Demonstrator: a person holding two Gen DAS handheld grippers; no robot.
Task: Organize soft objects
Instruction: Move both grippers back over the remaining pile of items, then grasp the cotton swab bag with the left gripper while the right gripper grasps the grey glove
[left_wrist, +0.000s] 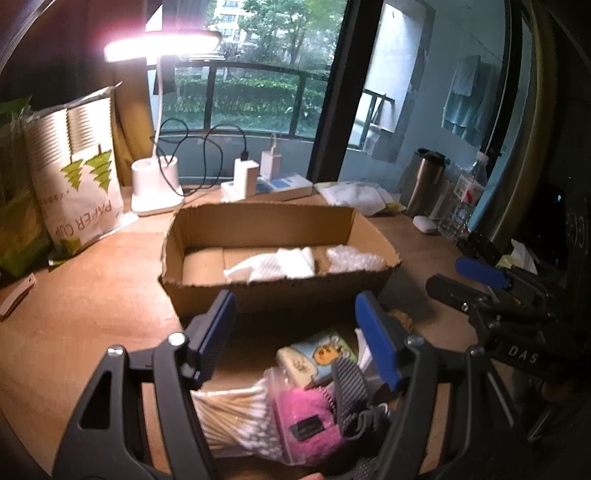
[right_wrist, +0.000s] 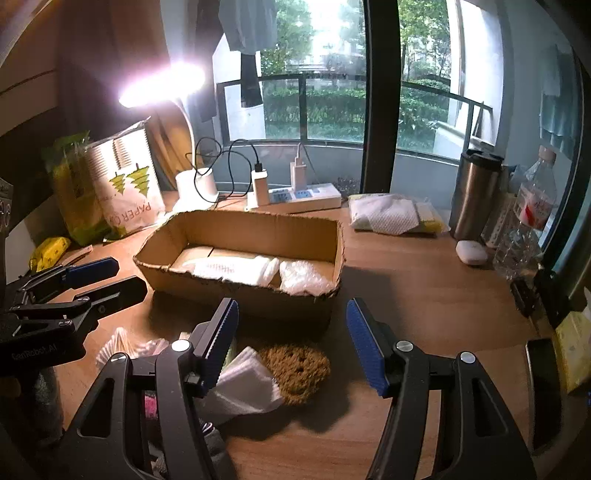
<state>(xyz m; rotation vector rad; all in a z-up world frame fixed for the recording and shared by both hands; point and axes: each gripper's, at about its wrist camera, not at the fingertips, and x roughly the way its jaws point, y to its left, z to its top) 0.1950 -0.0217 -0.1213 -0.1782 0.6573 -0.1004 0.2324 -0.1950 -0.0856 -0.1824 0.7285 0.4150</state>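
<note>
An open cardboard box (left_wrist: 207, 291) (right_wrist: 332, 236) stands mid-table and holds a white cloth (left_wrist: 275, 264) (right_wrist: 232, 269) and a bubble-wrap piece (left_wrist: 354, 258) (right_wrist: 303, 278). In front of it lies a pile: a bag of cotton swabs (left_wrist: 232, 413), a pink fuzzy item (left_wrist: 308, 421), a cartoon pouch (left_wrist: 317, 356), a dark knit piece (left_wrist: 349, 387), a brown loofah sponge (right_wrist: 297, 371) and a clear plastic packet (right_wrist: 245, 387). My left gripper (left_wrist: 299, 332) (right_wrist: 107, 275) is open and empty above the pile. My right gripper (right_wrist: 291, 343) (left_wrist: 461, 277) is open and empty over the sponge.
A lit desk lamp (left_wrist: 159, 184), a paper-cup bag (left_wrist: 77, 173), a power strip with chargers (right_wrist: 295, 197), a packet of white cloths (right_wrist: 391, 214), a steel tumbler (right_wrist: 474, 195), a water bottle (right_wrist: 532, 214) and a white case (right_wrist: 471, 253) line the table's back and right.
</note>
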